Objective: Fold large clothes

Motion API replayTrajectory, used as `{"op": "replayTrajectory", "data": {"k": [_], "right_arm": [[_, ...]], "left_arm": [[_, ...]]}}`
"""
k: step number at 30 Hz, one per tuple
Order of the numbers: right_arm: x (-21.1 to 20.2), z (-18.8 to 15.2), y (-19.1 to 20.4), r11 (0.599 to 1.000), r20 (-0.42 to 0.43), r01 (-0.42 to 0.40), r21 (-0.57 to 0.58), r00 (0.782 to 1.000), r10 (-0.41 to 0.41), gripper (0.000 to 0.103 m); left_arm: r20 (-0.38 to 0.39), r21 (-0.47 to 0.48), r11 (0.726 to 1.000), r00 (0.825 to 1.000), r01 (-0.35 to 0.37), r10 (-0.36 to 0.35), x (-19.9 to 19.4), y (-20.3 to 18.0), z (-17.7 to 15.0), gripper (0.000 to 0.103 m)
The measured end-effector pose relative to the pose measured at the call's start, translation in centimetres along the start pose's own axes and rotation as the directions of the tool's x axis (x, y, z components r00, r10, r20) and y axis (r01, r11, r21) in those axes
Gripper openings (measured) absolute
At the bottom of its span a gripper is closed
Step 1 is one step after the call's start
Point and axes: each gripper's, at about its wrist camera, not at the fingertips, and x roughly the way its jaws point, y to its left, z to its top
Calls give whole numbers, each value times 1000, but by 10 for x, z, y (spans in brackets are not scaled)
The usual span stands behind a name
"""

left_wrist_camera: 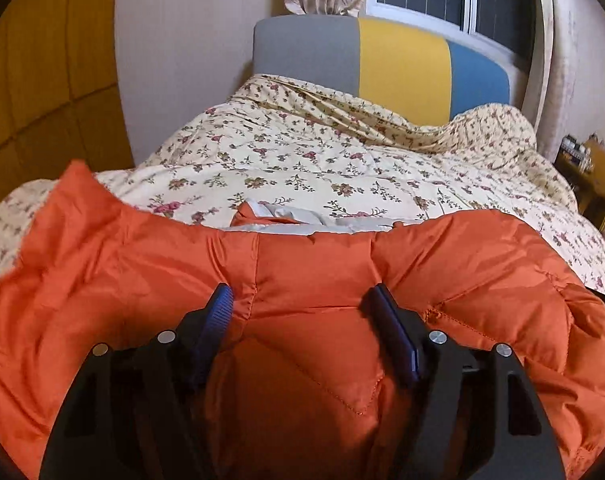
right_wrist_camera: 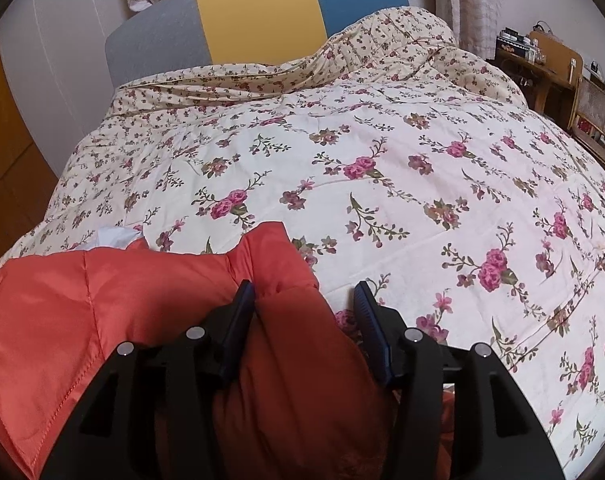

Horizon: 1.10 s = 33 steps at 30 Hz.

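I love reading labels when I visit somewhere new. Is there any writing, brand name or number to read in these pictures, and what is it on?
None can be read.
Orange puffer jacket: no label or logo visible.
Floral quilt: flowers only, no words.
Items on the wooden desk: too small and blurred to tell whether they carry print.
Left gripper and right gripper: no markings visible.

Orange quilted puffer jacket lies bunched on the bed, shell side up, diamond stitch lines visible. Pale grey-white lining shows at its far edge, possibly the collar opening. One puffy rounded end, a sleeve or hem corner, reaches out over the floral cover.
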Motion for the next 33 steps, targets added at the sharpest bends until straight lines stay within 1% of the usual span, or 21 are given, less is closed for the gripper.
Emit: {"op": "replayTrajectory", "data": {"k": [3, 5, 7, 8, 9, 10, 12, 13, 14, 15, 16, 17, 18, 19, 20, 22, 25, 27, 31, 32, 33], "right_arm": [[-7, 0, 1, 1000, 25, -2, 1, 1000, 2, 52], [-22, -1, -1, 999, 78, -41, 3, 996, 41, 52], [-53, -6, -2, 992, 172, -129, -13, 977, 130, 52], [-73, -10, 0, 985, 212, -169, -36, 962, 173, 52], [-84, -13, 3, 979, 226, -197, -54, 953, 204, 53], [-99, -18, 9, 965, 234, -247, -85, 937, 261, 53], [-115, -24, 24, 935, 230, -317, -155, 909, 347, 53], [-119, -27, 35, 921, 216, -332, -202, 903, 372, 53], [-119, -29, 52, 905, 187, -331, -267, 903, 386, 53], [-117, -32, 63, 896, 170, -323, -305, 907, 384, 53], [-110, -34, 76, 886, 150, -307, -347, 915, 375, 52], [-101, -35, 86, 885, 130, -291, -364, 925, 357, 51], [-92, -36, 92, 890, 109, -281, -359, 934, 339, 50], [-76, -35, 95, 898, 57, -283, -338, 946, 320, 51], [-62, -36, 95, 901, 13, -296, -316, 949, 316, 51], [-49, -40, 95, 904, 6, -296, -309, 950, 313, 52], [-38, -42, 106, 911, 32, -234, -340, 965, 260, 52], [-36, -45, 108, 912, 39, -220, -347, 968, 248, 52], [-35, -42, 102, 910, 19, -253, -328, 962, 274, 54], [-38, -41, 98, 909, 12, -272, -316, 957, 290, 54], [-40, -38, 93, 906, 8, -291, -307, 951, 308, 57]], "left_arm": [[-6, -25, 999, 1000, 24, -24, 3, 4, -4, 72], [-12, -34, 999, 999, 32, -33, 4, 7, -4, 72], [-12, -37, 999, 999, 34, -34, 2, 8, -7, 72], [-13, -39, 999, 999, 34, -35, 3, 8, -8, 72], [-14, -41, 999, 999, 34, -35, 2, 8, -8, 72], [-13, -40, 999, 999, 33, -34, 2, 8, -8, 72], [-13, -39, 999, 999, 31, -31, 1, 8, -8, 72], [-13, -39, 999, 999, 31, -31, 1, 8, -8, 72], [-12, -40, 999, 999, 32, -33, 1, 8, -8, 72], [-11, -41, 999, 999, 34, -34, 1, 9, -8, 72], [-11, -42, 999, 999, 34, -34, 1, 9, -8, 72], [-12, -42, 999, 999, 34, -35, 1, 10, -8, 72], [-13, -43, 998, 999, 35, -36, 2, 10, -8, 72], [-13, -43, 998, 999, 36, -36, 1, 10, -8, 72], [-12, -45, 998, 999, 36, -37, 1, 10, -8, 72], [-9, -52, 998, 999, 42, -43, 0, 12, -9, 72], [-6, -66, 997, 999, 39, -40, 2, 13, -9, 72], [-12, -64, 998, 1000, 23, -24, 4, 11, -8, 72], [-24, -59, 998, 1000, 16, -17, 5, 9, -7, 73], [-29, -56, 998, 999, 14, -16, 5, 9, -6, 73], [-38, -49, 999, 999, 11, -13, 5, 8, -6, 75]]}}
